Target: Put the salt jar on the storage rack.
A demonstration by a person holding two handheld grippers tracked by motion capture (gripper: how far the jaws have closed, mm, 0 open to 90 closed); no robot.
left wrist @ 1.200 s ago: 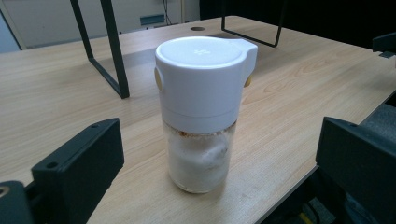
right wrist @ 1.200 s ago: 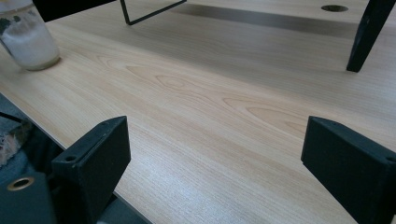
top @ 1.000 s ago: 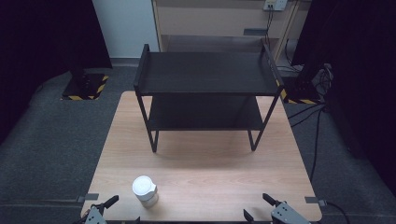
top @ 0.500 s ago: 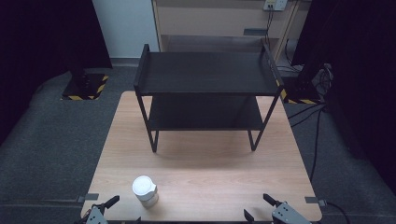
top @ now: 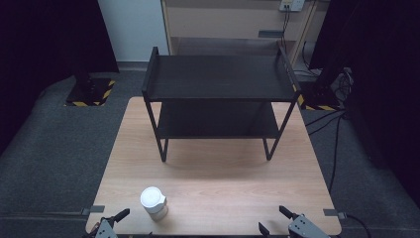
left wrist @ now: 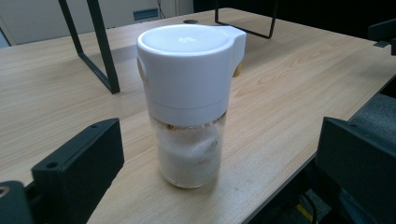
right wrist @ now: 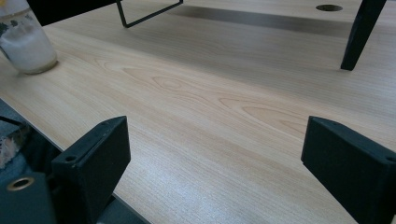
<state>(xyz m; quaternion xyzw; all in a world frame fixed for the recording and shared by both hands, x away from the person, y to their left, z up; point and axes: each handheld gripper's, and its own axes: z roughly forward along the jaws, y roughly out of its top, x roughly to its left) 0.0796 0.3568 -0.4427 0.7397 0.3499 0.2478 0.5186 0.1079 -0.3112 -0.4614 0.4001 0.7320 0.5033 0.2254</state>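
Observation:
A glass jar with a white lid and white powder inside stands upright near the table's front left edge. It rises close in front of my left gripper, whose black jaws stand wide open on either side of it without touching. In the high view the left gripper sits at the bottom edge, just left of the jar. My right gripper is at the front right edge, open over bare wood. The jar appears far left in the right gripper view.
A black two-tier metal shelf rack stands on the far half of the wooden table, both tiers bare. Its legs come down mid-table. Dark floor, cables and a hazard-striped base lie beyond the table.

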